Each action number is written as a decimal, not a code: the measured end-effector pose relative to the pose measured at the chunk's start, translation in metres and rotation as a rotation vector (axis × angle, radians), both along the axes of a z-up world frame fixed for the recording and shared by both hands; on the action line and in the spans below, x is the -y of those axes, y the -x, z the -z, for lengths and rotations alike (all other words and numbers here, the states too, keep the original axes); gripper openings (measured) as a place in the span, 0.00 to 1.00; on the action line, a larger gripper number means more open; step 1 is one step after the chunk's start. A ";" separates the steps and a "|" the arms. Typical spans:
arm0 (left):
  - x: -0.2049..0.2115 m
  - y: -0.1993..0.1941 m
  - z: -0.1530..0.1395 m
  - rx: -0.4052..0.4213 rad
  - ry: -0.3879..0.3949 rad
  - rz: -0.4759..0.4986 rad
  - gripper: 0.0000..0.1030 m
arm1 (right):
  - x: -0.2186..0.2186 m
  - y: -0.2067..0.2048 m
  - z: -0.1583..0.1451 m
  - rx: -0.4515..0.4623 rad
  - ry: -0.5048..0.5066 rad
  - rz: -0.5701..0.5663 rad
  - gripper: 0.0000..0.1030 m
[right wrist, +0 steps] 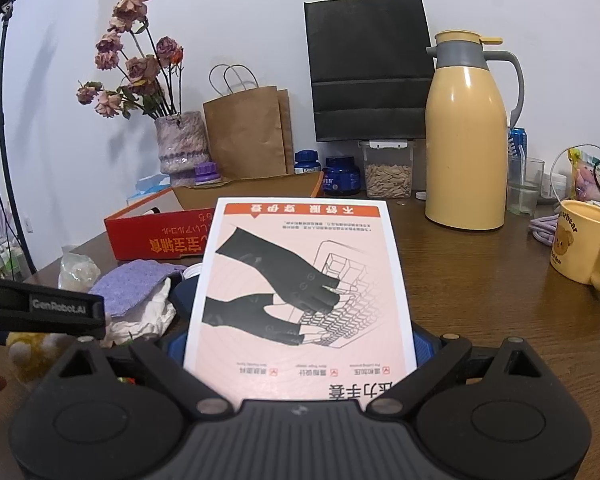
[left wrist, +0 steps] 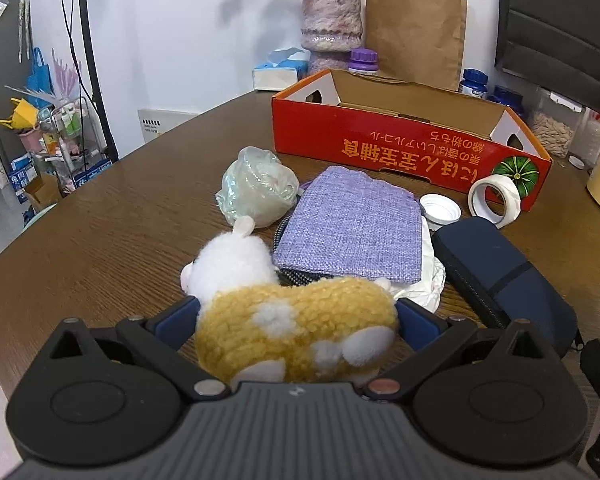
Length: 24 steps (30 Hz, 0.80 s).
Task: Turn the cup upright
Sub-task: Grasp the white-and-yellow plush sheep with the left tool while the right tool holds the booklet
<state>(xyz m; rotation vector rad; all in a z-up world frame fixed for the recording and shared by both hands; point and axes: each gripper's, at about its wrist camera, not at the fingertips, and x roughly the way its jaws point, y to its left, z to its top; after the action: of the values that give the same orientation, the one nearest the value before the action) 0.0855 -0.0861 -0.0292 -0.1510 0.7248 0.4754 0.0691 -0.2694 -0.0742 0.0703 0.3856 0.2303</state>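
A yellow mug (right wrist: 580,248) with a bear print stands on the wooden table (right wrist: 480,280) at the far right of the right wrist view. Its rim faces up and its handle points right. My right gripper (right wrist: 300,340) is shut on a flat pink-and-white glove package (right wrist: 304,280), well to the left of the mug. My left gripper (left wrist: 296,312) is shut on a yellow-and-white plush toy (left wrist: 292,332). The mug does not show in the left wrist view. Part of the left gripper's body (right wrist: 40,312) shows at the left edge of the right wrist view.
On the table ahead lie a purple pouch (left wrist: 348,228), a navy case (left wrist: 500,272), crumpled plastic (left wrist: 256,188), a tape roll (left wrist: 494,200) and a red cardboard box (left wrist: 380,148). A yellow thermos jug (right wrist: 466,152) and a glass (right wrist: 524,188) stand behind the mug.
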 end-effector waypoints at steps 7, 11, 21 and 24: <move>-0.010 -0.006 0.013 -0.060 0.035 -0.036 1.00 | 0.002 0.000 0.001 0.002 -0.007 0.002 0.93; -0.019 -0.003 0.019 -0.036 0.083 -0.027 1.00 | 0.004 -0.001 0.001 -0.010 -0.015 0.006 0.93; -0.027 0.007 0.016 -0.002 0.114 0.065 0.93 | 0.008 -0.008 0.004 -0.049 -0.037 0.028 0.93; -0.031 0.015 0.013 0.014 0.114 0.095 0.92 | 0.008 -0.010 0.004 -0.062 -0.044 0.036 0.93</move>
<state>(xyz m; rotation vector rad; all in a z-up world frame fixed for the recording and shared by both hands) 0.0704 -0.0550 -0.0419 -0.2258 0.7420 0.3424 0.0793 -0.2778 -0.0787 0.1281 0.4403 0.2014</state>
